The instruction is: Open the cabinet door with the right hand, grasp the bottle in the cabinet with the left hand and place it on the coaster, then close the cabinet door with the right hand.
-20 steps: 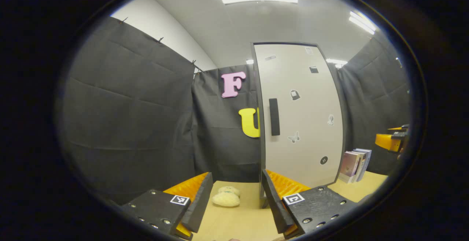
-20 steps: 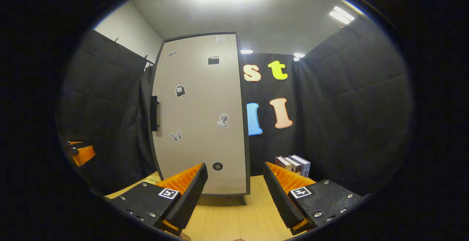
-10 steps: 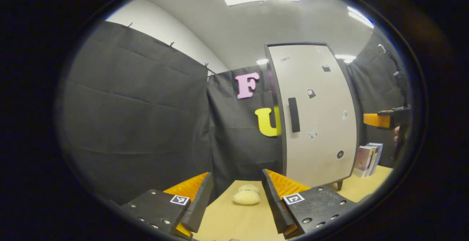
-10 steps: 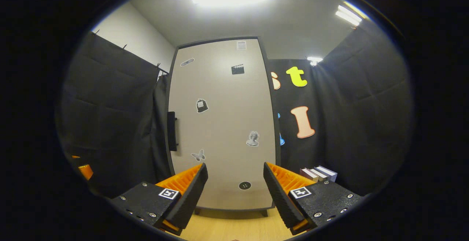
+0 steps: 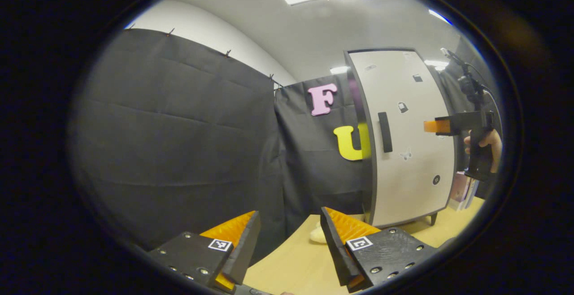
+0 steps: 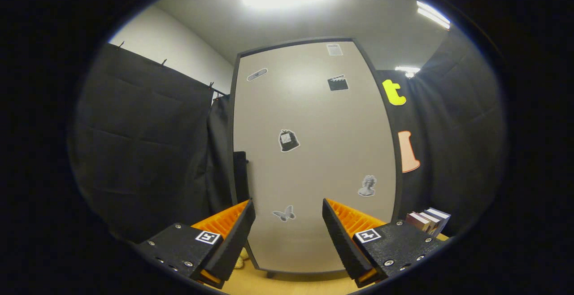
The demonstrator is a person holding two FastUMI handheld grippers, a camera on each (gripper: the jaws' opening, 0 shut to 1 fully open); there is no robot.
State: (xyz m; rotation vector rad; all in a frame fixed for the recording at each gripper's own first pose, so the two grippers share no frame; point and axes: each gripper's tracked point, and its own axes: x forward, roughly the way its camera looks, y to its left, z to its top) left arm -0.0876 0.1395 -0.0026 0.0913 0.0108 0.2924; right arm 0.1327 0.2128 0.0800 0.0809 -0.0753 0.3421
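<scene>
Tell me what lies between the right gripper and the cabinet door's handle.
Nothing: in the left gripper view the right gripper hangs before the closed cabinet door, with only bare door panel between it and the handle.

Your left gripper has two wedge-shaped fingers with ribbed inner faces; each sits on a textured black block with silver screws and a small square black-and-white marker; your right gripper is built alike.

Cabinet door: picture stickers, no wording legible.
Top sticker: printed lines too small to read.
Left gripper: square coded marker on each finger, no readable text.
Right gripper: same coded markers, no words.
</scene>
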